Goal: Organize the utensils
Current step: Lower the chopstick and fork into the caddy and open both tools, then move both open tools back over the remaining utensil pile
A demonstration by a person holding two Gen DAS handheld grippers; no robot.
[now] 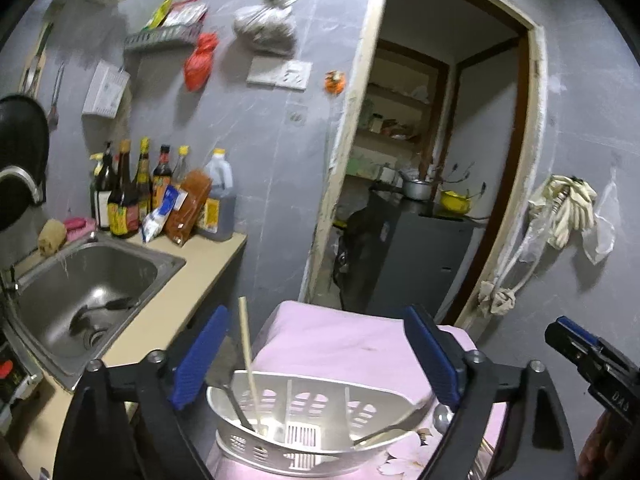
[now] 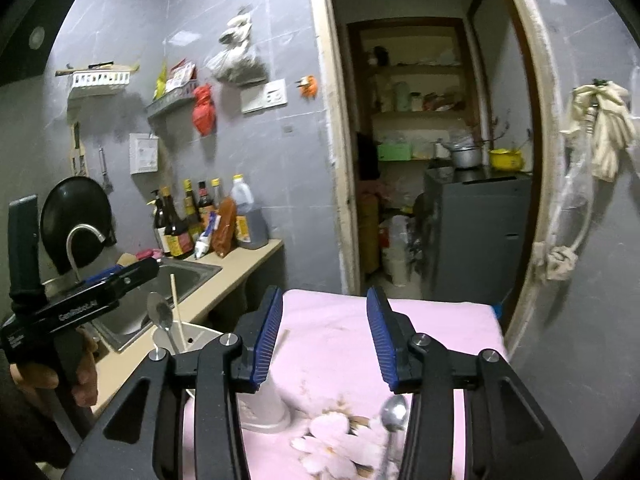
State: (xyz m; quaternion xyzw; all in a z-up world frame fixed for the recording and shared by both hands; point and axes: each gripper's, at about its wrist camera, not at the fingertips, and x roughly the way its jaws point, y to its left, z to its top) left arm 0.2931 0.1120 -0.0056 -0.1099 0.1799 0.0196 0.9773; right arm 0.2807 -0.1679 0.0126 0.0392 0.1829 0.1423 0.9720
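Jaws of both grippers gape empty; chopstick (image 1: pixel 249 364) stands nearly upright in basket (image 1: pixel 320 424).

Each claw (image 1: pixel 316 360) is built of black angular arms fastened with silver round-headed screws, and its fingers (image 2: pixel 267 336) are faced with ribbed blue pads. White lettering is printed on the left body.

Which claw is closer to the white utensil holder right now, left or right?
Left. The left claw hangs open right above the white utensil holder. The right claw, also open and empty, sits off to the holder's right over the pink cloth.
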